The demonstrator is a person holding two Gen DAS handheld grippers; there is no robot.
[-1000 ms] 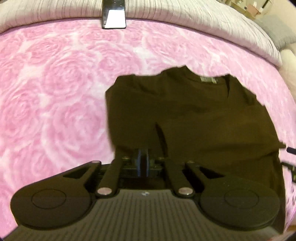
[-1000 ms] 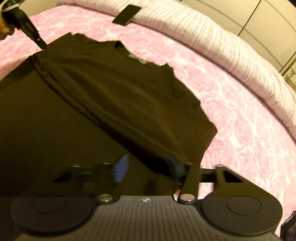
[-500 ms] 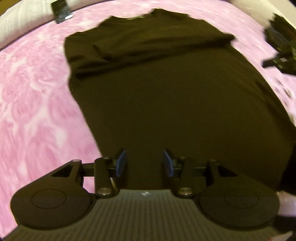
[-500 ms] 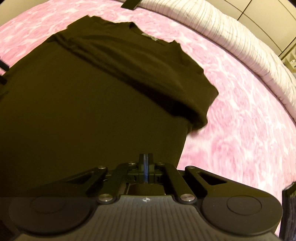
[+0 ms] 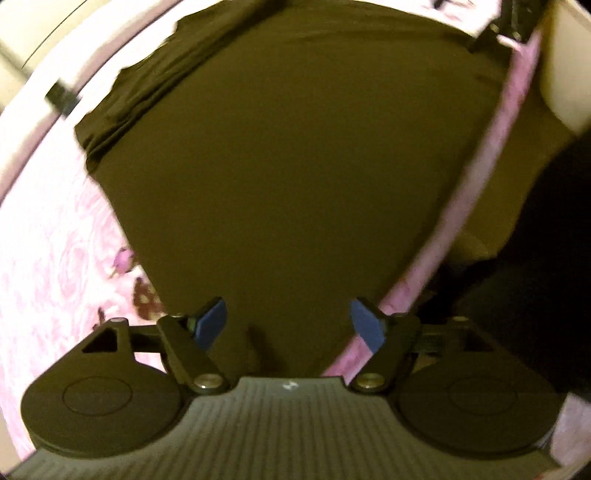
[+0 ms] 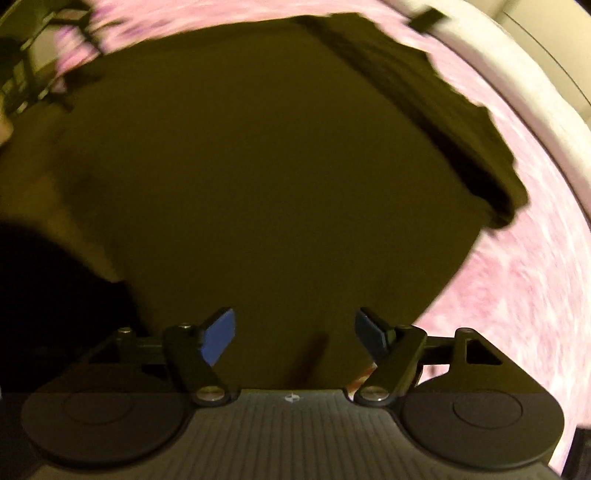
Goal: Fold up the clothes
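A dark brown T-shirt [image 5: 295, 166] lies flat on a pink rose-patterned bedspread [image 5: 48, 266], its sleeves folded in near the collar end. My left gripper [image 5: 288, 323] hangs over the shirt's bottom hem near its left corner; its jaws are opening, blue pads wide apart, only flat fabric below them. In the right wrist view the same T-shirt [image 6: 277, 166] fills the frame. My right gripper [image 6: 295, 332] is above the hem near the right corner, its jaws opening too, with nothing pinched between them.
The bedspread [image 6: 517, 295] stretches right of the shirt. A pale striped cover [image 6: 517, 74] lies along the far edge with a dark phone [image 6: 424, 18] on it. The bed edge [image 5: 480, 206] runs close beside the hem, with dark floor beyond.
Both grippers have swept from the shirt's shoulder end back to the bottom hem. The left went from shut to wide open. The right shut briefly, then opened wide.
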